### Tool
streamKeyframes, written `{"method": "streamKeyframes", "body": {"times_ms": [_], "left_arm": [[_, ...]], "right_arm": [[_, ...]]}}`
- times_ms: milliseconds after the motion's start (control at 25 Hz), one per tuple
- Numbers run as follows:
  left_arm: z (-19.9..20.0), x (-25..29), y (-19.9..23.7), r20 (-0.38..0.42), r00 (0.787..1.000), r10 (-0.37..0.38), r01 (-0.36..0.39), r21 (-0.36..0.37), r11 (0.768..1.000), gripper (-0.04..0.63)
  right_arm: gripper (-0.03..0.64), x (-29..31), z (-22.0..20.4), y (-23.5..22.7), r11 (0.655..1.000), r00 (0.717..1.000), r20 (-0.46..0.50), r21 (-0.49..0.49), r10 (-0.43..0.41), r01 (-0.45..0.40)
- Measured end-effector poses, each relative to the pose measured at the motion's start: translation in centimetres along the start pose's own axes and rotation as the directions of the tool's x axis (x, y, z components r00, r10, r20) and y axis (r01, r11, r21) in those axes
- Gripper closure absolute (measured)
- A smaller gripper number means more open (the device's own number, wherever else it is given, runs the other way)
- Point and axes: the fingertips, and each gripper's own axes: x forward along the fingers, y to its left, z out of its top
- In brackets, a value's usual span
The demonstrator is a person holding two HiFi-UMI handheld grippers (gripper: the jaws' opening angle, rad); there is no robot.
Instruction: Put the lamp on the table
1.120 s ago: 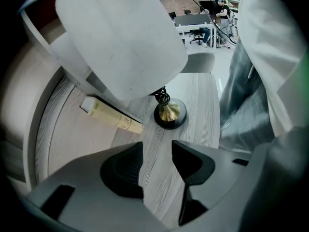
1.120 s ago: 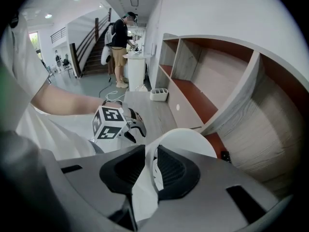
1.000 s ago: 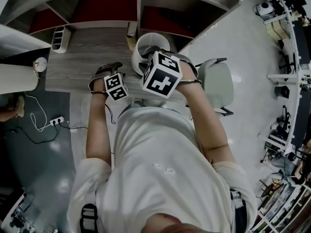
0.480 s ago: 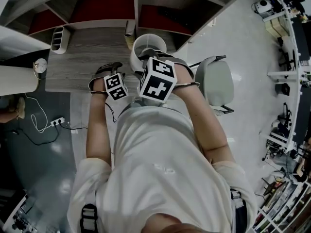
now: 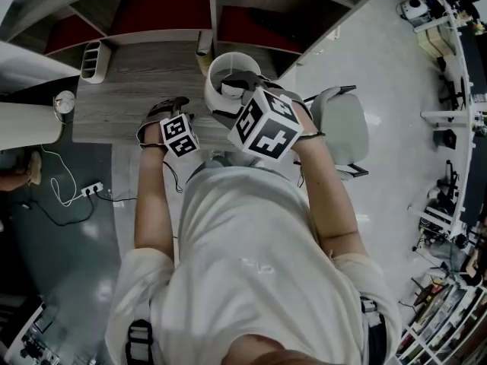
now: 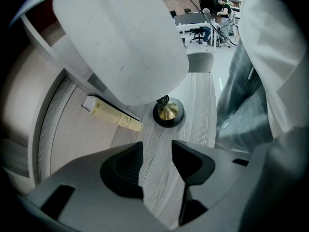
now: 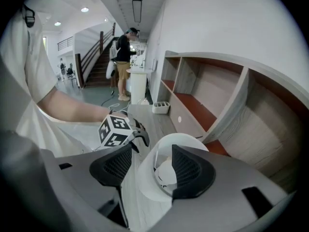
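My right gripper [image 7: 152, 153], jaws just opening, straddles the lampshade [image 7: 145, 180] rim, apparently without contact. I withdraw straight upward. The left gripper [image 6: 157, 149] gapes empty.

My table [image 5: 129, 90] is a grey wood-grain desk tucked under the shelf cubbies [image 5: 163, 14]. 3 things sit on it. The lamp [image 6: 123, 42] stands upright on its round black base [image 6: 168, 115]. 1 cream tube [image 6: 115, 116] lies on its side just beside that base, and a white slotted holder [image 5: 94, 60] sits well apart at the back left.
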Motion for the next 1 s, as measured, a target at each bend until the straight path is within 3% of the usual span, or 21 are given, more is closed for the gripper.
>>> {"method": "streamKeyframes", "body": {"times_ms": [160,240,360,480,600,720,880,1000], "left_arm": [[0.8,-1.2,0.8,0.071,0.997,0.007,0.001,-0.119,0.993,0.418],[1.0,-1.8,1.4,0.101,0.995,0.025,-0.009,-0.162,0.987,0.465],[1.2,-2.8,2.6,0.124,0.989,0.080,-0.054,-0.203,0.978,0.548],[1.6,-3.8,3.2,0.160,0.981,0.110,-0.065,-0.260,0.963,0.571],[2.4,-5.3,3.8,0.237,0.962,0.134,-0.039,-0.366,0.930,0.580],[4.0,-7.4,4.7,0.333,0.925,0.182,0.003,-0.486,0.874,0.580],[6.3,-10.5,6.5,0.423,0.862,0.280,0.017,-0.575,0.818,0.580],[6.8,-12.4,7.6,0.490,0.796,0.356,0.058,-0.647,0.760,0.581]], "right_arm": [[0.347,-2.1,0.1,-1.8,0.996,0.990,0.131,0.081,-0.042,0.031],[0.376,-3.4,0.1,-2.9,0.991,0.975,0.206,0.126,-0.079,0.053],[0.454,-5.5,-0.5,-4.7,0.974,0.941,0.303,0.208,-0.151,0.090],[0.554,-7.7,-1.7,-6.4,0.946,0.892,0.384,0.299,-0.237,0.123],[0.588,-9.1,-3.1,-7.2,0.915,0.853,0.431,0.384,-0.294,0.121],[0.588,-10.0,-4.7,-7.4,0.889,0.822,0.464,0.445,-0.330,0.106],[0.589,-11.1,-6.9,-7.7,0.845,0.774,0.486,0.522,-0.406,0.116],[0.589,-11.3,-8.2,-7.7,0.825,0.757,0.479,0.548,-0.445,0.139]]}}
